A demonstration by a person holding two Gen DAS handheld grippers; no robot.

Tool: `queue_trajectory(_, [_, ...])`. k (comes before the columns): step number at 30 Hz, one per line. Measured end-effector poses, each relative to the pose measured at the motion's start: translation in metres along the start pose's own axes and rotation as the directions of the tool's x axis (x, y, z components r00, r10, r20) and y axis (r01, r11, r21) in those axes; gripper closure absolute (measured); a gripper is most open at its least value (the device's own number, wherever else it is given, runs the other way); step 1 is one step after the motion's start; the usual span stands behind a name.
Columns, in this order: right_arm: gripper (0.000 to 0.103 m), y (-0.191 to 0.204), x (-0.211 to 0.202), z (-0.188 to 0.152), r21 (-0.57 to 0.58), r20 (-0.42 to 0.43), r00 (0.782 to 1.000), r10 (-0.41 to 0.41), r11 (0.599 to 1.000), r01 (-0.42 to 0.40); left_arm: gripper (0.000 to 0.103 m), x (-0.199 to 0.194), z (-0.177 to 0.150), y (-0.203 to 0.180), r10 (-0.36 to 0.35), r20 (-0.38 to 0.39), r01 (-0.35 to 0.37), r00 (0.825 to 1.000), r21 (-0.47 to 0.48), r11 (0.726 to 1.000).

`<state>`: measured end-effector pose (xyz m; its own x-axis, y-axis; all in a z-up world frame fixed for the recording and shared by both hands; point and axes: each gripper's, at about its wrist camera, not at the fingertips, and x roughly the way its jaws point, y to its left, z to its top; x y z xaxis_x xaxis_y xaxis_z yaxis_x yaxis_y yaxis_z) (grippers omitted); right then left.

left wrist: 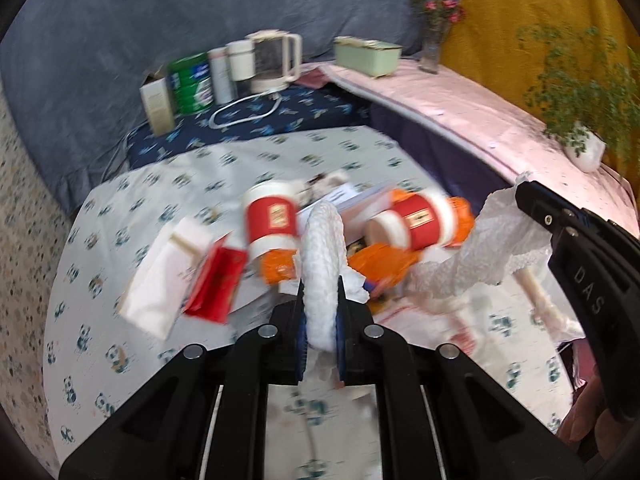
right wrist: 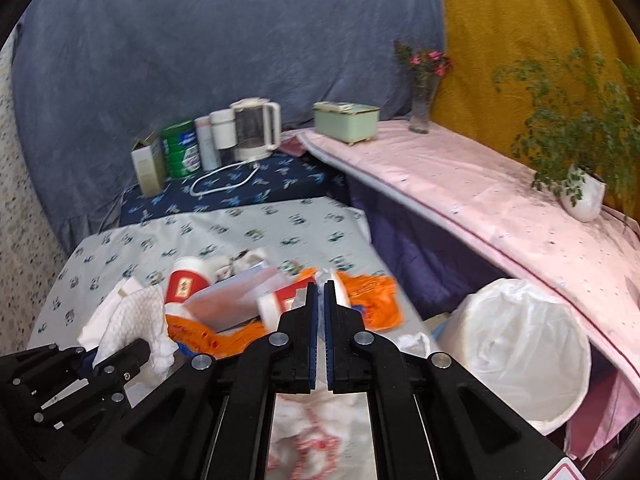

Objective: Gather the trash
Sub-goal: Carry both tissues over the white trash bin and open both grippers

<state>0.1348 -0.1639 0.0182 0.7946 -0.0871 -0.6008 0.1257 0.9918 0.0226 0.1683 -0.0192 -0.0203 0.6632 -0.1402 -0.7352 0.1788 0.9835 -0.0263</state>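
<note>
My left gripper (left wrist: 320, 292) is shut on a white paper towel (left wrist: 322, 256) and holds it above the trash pile. It also shows in the right wrist view (right wrist: 120, 356) with the towel (right wrist: 136, 312). My right gripper (right wrist: 321, 284) has its jaws nearly together, and in the left wrist view (left wrist: 532, 196) a white crumpled tissue (left wrist: 492, 240) hangs at its tip. Two red and white paper cups (left wrist: 272, 220) (left wrist: 416, 222), orange wrappers (left wrist: 380, 264), a red packet (left wrist: 218, 280) and a white carton (left wrist: 164, 276) lie on the panda-print cloth (left wrist: 100, 320).
A white-lined trash bin (right wrist: 520, 352) stands at the right beside the table. A kettle (right wrist: 256, 128), green can (right wrist: 182, 148), box (right wrist: 146, 166) and cord are at the back. A pink shelf (right wrist: 460, 188) holds a green box, a vase and a plant.
</note>
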Motion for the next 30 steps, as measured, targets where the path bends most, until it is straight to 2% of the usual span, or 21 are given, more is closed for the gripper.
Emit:
queue_trajectory(8, [0.1, -0.068, -0.02, 0.009, 0.076, 0.046, 0.992, -0.115, 0.991, 0.112, 0.093, -0.007, 0.023, -0.072, -0.084, 0.038, 0.08, 0.996, 0.09, 0.993])
queue_trajectory(15, [0.1, -0.128, -0.026, 0.001, 0.153, 0.039, 0.977, -0.212, 0.967, 0.204, 0.093, -0.005, 0.03, -0.138, -0.158, 0.036, 0.149, 0.987, 0.176, 0.973])
queue_trajectory(21, [0.1, -0.172, -0.02, -0.011, 0.203, -0.002, 0.96, -0.279, 0.94, 0.273, 0.093, 0.012, 0.029, -0.194, -0.212, -0.001, 0.206, 0.977, 0.241, 0.948])
queue_trajectory(30, [0.1, -0.214, -0.001, -0.025, 0.227, -0.054, 0.942, -0.332, 0.914, 0.336, 0.092, 0.052, 0.023, -0.234, -0.241, -0.079, 0.253, 0.967, 0.257, 0.933])
